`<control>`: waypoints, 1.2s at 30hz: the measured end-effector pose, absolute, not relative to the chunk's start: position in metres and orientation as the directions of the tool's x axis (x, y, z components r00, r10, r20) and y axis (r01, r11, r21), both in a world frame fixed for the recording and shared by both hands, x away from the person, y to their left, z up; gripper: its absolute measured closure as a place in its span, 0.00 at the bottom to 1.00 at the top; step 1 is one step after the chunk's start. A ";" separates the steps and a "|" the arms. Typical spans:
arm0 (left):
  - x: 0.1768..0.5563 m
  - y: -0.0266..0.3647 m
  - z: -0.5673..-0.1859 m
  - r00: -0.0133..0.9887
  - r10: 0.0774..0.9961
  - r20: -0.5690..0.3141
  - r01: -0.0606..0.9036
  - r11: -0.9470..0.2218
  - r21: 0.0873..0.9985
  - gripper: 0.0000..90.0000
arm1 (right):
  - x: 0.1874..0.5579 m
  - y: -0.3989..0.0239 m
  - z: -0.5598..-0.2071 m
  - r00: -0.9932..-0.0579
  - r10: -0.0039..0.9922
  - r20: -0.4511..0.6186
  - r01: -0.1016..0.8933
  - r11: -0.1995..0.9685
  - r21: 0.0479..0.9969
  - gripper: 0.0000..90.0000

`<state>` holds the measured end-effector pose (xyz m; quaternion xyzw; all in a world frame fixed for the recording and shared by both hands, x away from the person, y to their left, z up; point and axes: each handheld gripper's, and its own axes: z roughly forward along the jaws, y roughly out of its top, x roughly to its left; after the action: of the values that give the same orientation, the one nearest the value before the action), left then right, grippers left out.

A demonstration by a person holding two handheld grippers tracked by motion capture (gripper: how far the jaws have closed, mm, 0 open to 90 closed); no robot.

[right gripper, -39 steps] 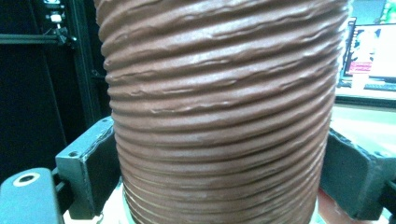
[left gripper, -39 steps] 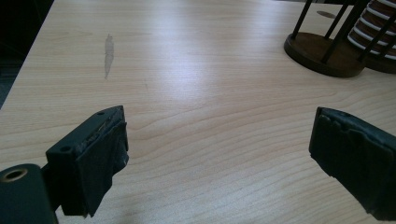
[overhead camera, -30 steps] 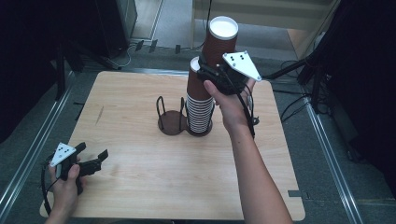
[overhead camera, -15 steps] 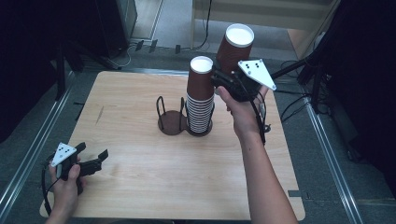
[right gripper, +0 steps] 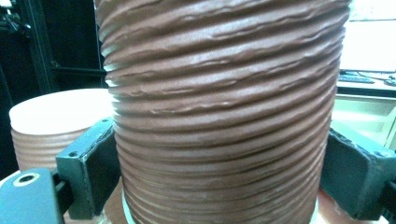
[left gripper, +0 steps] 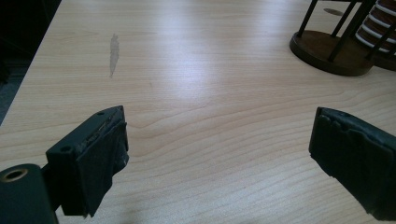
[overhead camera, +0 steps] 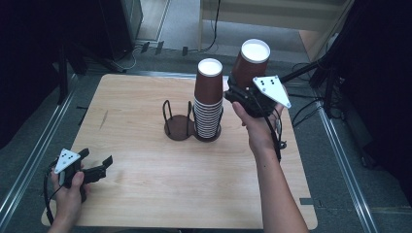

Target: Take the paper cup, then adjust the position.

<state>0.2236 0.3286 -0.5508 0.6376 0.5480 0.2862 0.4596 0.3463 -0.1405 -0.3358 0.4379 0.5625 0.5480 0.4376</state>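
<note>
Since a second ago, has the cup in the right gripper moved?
Yes. The held cup was directly above the cup stack; now it sits to the stack's right and lower, clear of it, clamped in the right gripper.

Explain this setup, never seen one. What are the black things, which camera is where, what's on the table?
No robot here: a person holds a two-jaw claw in each hand. The high view looks down on the wooden table. The other two cameras ride on the claws, looking along their jaws. The right claw is shut on a brown ribbed paper cup, upside down and lifted beside the cup stack. That stack stands in a dark wire cup holder, whose other ring is free. The left claw sits open, low over the table's near left corner.
</note>
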 end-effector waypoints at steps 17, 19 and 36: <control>0.223 0.326 -0.551 0.220 0.969 -0.113 0.431 0.007 0.903 0.06 | 0.326 -0.155 -0.362 -0.212 0.977 -0.003 0.031 0.010 0.999 0.11; 0.222 0.324 -0.551 0.223 0.969 -0.103 0.432 -0.004 0.902 0.06 | 0.323 -0.157 -0.366 -0.207 0.978 0.005 0.039 0.003 0.999 0.11; 0.227 0.309 -0.551 0.246 0.965 -0.090 0.492 -0.045 0.869 0.08 | 0.303 -0.159 -0.401 -0.198 0.980 0.013 0.088 0.004 0.996 0.11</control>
<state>0.2273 0.3092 -0.5505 0.6665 0.5466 0.2796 0.4228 0.3026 -0.1587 -0.4011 0.4701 0.5678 0.5262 0.4240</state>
